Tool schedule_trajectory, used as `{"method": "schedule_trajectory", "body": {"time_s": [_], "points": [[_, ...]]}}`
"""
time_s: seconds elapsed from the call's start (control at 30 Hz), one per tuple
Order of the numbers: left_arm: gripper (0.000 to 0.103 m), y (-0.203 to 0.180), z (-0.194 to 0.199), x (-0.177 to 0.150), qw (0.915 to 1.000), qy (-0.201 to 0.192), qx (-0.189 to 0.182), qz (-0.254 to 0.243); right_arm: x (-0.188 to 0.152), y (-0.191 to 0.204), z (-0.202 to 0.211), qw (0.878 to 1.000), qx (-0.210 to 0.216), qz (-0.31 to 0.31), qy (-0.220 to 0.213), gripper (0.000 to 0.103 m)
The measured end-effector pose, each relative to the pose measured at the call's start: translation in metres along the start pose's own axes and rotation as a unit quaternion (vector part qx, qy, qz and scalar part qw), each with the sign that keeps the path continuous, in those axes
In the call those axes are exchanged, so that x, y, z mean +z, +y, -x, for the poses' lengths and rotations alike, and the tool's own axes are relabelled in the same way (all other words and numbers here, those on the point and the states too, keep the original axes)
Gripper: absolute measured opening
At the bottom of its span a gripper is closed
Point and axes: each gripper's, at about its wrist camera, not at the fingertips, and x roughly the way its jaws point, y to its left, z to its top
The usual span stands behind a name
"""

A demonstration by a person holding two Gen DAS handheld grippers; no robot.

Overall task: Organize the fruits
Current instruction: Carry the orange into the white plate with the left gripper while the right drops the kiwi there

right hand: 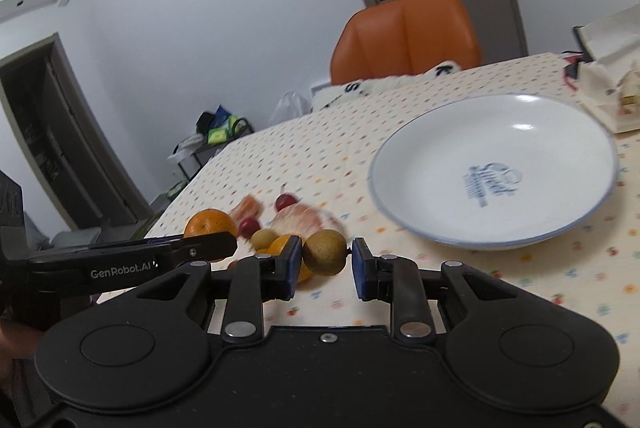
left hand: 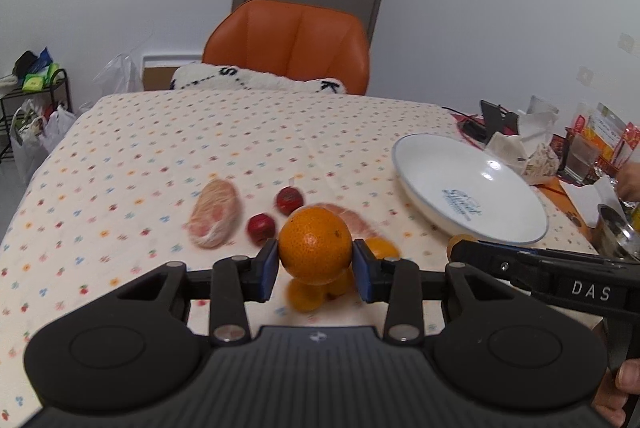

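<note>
Far right on the dotted tablecloth (left hand: 168, 131): white plate (right hand: 404, 163), nothing in it, blue "Sweet" printed inside.
Left gripper (left hand: 315, 260): clamped on an orange (left hand: 315, 244), lifted above the fruit pile.
Right gripper (right hand: 325, 260): brown-green round fruit (right hand: 325, 252) sits between its pads, left pad touching; a firm grip, I cannot tell.
Left view only: netted pink fruit (left hand: 215, 214), two red fruits (left hand: 261, 228), steel pot (left hand: 616, 236) far right.
Right view only: dark doorway (right hand: 60, 131).
Writing: "DAS", "GenRobot.AI" on the grippers.

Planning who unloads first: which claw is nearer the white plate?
Right. The right claw sits just short of the plate; the left claw is farther off, over the fruit pile.
</note>
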Motion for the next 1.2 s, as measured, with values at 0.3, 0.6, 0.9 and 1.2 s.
{"method": "schedule_trajectory", "body": {"time_s": [0.3,0.6,0.9,1.2], "points": [[0.037,-0.036,-0.013,0.013,0.9996,-0.003,-0.020,-0.020,0.009,-0.036,0.022,0.999,-0.025,-0.028,-0.034,0.025],[0.037,-0.068,-0.031,0.022,0.9983,-0.002,-0.040,-0.041,0.015,-0.066,0.032,0.996,-0.047,-0.047,-0.059,0.025],[0.038,-0.097,-0.053,0.028,0.9962,0.007,-0.062,-0.060,0.016,-0.087,0.033,0.993,-0.074,-0.055,-0.074,0.029],[0.039,-0.110,-0.077,0.032,0.9966,0.017,-0.054,-0.059,0.014,-0.098,0.042,0.990,-0.089,-0.066,-0.083,0.038]]}}
